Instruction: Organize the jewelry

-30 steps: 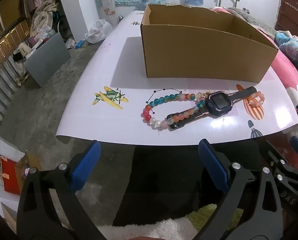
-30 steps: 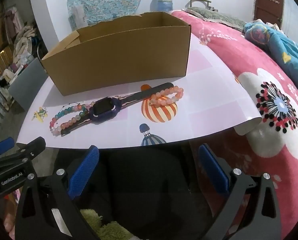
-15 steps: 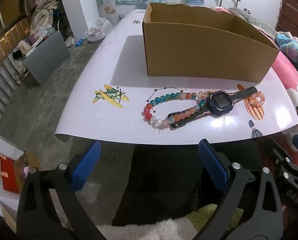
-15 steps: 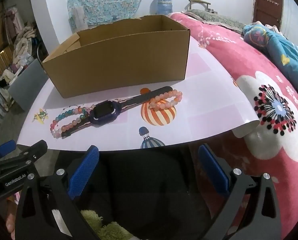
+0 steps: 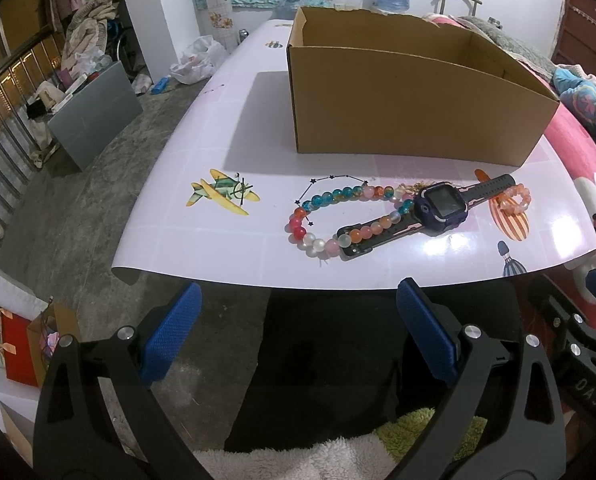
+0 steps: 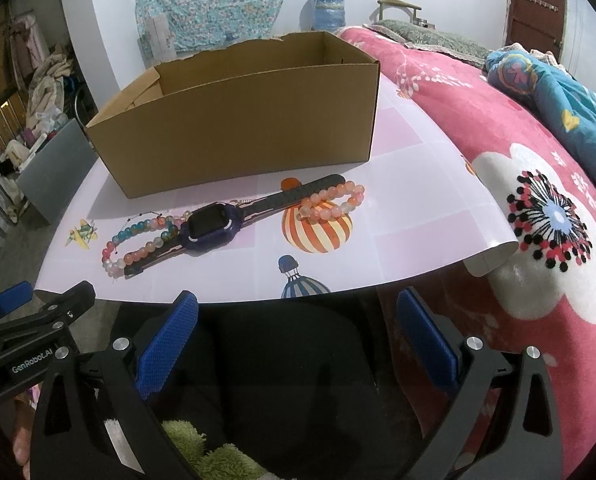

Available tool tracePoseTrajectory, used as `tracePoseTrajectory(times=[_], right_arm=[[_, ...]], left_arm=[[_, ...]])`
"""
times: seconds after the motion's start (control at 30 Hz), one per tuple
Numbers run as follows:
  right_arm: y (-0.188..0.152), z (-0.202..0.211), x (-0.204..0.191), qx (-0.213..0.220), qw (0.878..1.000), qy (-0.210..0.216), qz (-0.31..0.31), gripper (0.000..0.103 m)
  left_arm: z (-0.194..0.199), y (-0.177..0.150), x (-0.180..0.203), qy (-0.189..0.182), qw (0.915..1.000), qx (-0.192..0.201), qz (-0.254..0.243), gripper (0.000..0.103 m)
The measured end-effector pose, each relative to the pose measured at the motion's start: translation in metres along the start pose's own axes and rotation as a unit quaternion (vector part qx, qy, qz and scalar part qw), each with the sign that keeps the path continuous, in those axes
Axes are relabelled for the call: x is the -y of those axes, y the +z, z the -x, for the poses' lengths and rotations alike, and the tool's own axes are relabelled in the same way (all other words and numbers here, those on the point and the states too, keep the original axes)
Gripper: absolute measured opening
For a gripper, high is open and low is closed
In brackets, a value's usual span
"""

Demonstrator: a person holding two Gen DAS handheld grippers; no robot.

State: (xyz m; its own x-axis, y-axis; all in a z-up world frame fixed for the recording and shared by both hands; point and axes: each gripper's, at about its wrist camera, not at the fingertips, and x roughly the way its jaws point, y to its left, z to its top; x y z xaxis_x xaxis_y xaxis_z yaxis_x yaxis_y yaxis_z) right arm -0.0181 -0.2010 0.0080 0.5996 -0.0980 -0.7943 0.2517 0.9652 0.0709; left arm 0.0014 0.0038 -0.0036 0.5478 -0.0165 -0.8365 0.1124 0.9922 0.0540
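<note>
Both grippers, left gripper [image 5: 298,332] and right gripper [image 6: 298,332], hover released, empty; ahead, the loose, likely slippery beaded bracelet [image 5: 338,216] seems best pinched across one strand.

Cardboard box [image 5: 410,112] floor is hidden behind its near wall in both views; contents cannot be told. Part of the watch [image 5: 442,206] strap is covered by the multicolour bead bracelet [image 5: 338,216] in the left view. A small gold-coloured item [image 5: 410,189] just behind the watch is too small to identify. The pink bead bracelet [image 6: 332,202] is partly hidden behind the strap end in the left view. The right gripper [image 5: 590,320] is cut off by the left view's right edge; the left gripper [image 6: 21,320] is cut by the right view's left edge. Both grippers' bases are cropped at the bottom.
</note>
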Motion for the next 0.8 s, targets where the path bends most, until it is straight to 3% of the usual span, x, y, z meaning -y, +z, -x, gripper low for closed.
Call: tracePoseTrajectory(times=[0.8], right_arm=[[0.0011,0.0023,0.0,0.004,1.0,0.001,0.001,0.097]], left_arm=[[0.0007,-0.0002,-0.002,0.001,1.0,0.0,0.0,0.094]])
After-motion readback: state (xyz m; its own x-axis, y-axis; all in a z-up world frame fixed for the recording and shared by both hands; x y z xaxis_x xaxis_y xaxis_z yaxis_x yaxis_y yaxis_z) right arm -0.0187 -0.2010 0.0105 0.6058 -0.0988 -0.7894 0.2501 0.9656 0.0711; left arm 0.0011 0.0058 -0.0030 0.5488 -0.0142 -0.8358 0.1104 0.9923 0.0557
